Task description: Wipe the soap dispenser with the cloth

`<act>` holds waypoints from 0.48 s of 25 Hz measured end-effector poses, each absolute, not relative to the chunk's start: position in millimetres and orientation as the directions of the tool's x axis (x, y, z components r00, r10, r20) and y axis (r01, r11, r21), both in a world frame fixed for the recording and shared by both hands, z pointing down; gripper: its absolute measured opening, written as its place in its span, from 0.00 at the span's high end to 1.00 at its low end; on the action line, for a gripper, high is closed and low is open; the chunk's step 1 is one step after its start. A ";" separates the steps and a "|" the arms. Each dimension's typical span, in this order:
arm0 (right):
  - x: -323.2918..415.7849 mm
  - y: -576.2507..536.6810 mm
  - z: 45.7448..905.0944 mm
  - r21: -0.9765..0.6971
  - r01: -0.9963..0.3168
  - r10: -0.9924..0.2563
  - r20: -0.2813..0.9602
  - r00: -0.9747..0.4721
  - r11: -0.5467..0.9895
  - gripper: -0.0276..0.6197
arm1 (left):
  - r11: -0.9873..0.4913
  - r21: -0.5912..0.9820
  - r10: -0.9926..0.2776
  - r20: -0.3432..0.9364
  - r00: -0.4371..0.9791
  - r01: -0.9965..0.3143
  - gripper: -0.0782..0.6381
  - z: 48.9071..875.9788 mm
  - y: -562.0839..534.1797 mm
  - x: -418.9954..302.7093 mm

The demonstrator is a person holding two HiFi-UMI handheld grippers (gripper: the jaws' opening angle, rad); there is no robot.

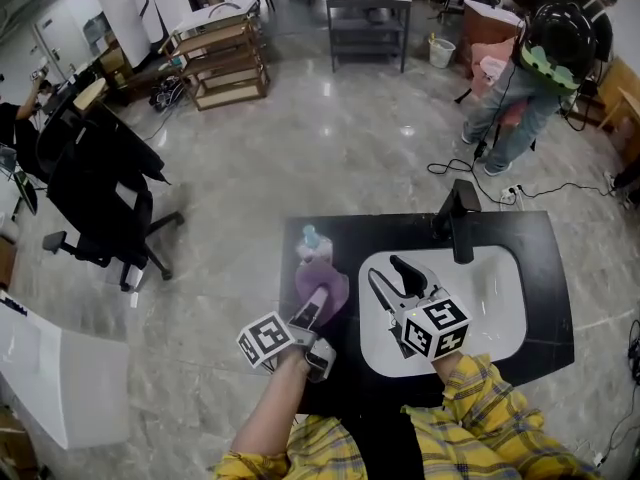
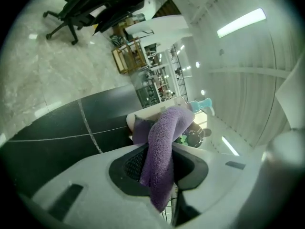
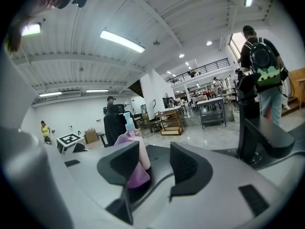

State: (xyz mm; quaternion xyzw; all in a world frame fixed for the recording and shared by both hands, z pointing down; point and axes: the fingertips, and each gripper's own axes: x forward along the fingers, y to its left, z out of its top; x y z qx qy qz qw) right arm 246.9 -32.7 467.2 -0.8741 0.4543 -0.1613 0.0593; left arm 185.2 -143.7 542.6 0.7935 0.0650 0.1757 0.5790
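The soap dispenser (image 1: 311, 247), pink with a teal pump, stands on the black counter (image 1: 540, 258) left of the sink. A purple cloth (image 1: 324, 290) hangs against its near side. My left gripper (image 1: 317, 298) is shut on the cloth and holds it to the bottle. In the left gripper view the cloth (image 2: 162, 147) runs out from between the jaws and drapes over the dispenser, whose teal pump (image 2: 203, 105) shows beyond. My right gripper (image 1: 392, 278) hovers open over the white sink (image 1: 495, 288), nothing in it. In the right gripper view the dispenser (image 3: 134, 149) shows behind the left jaw.
A black faucet (image 1: 456, 218) rises at the sink's far edge, to the right of my right gripper. A black office chair (image 1: 100, 183) stands on the floor to the left. A person with a backpack (image 1: 545, 53) stands beyond the counter, and cables lie there.
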 end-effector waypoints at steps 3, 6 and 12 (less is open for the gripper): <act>246.9 -35.1 463.9 -0.239 -0.785 -0.819 0.227 0.527 -0.571 0.66 | -0.298 0.947 0.304 0.215 0.928 -0.122 0.78 545.7 -146.3 182.8; 247.3 -38.7 460.0 -0.231 -0.798 -0.829 0.219 0.515 -0.557 0.66 | -0.248 0.957 0.286 0.220 0.932 -0.150 0.78 550.6 -148.5 177.7; 238.8 -65.3 450.1 -0.192 -0.927 -0.937 0.200 0.285 -0.323 0.66 | -0.213 0.966 0.251 0.199 0.947 -0.146 0.78 546.1 -159.8 158.2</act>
